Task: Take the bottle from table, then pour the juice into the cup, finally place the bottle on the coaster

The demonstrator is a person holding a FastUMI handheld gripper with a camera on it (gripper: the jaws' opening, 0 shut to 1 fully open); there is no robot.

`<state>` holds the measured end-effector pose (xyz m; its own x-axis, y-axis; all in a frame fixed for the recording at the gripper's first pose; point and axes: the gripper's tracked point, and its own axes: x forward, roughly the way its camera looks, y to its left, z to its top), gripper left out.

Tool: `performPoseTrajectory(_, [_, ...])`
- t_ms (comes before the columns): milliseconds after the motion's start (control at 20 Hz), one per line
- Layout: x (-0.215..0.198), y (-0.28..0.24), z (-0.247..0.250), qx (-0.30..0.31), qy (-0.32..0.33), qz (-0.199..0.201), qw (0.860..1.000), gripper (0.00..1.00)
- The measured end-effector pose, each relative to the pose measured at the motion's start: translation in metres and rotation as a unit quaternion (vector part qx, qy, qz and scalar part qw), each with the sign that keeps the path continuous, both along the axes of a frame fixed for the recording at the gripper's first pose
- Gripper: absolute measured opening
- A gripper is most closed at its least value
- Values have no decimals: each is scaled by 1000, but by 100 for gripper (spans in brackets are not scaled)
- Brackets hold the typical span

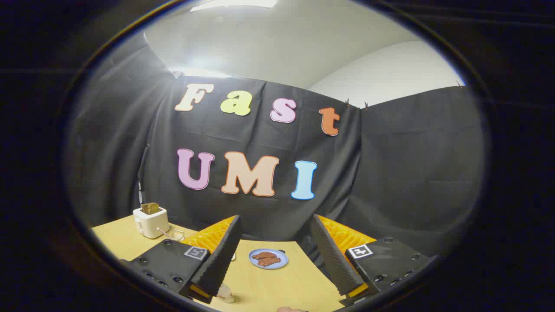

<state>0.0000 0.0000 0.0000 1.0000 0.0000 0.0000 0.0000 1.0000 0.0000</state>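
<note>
My gripper (276,216) is open, its two fingers spread wide with nothing between them. It is held above the light wooden table (269,288) and looks toward the black cloth wall. A small pale object (225,297) pokes out from under the left finger near its base, and a pinkish bit (288,309) lies at the table's near edge. Both are too cut off to tell what they are.
A blue plate (268,258) with brown food pieces lies on the table between and beyond the fingers. A white toaster (150,221) holding a slice of toast stands far left, with a small wire rack (174,234) beside it.
</note>
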Motion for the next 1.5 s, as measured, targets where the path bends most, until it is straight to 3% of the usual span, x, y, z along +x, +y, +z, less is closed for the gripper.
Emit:
performPoseTrajectory(950, [7,25,-29,38,31,41,998,100])
performPoseTrajectory(1500, [-3,77,-141,67,128,101,984,100])
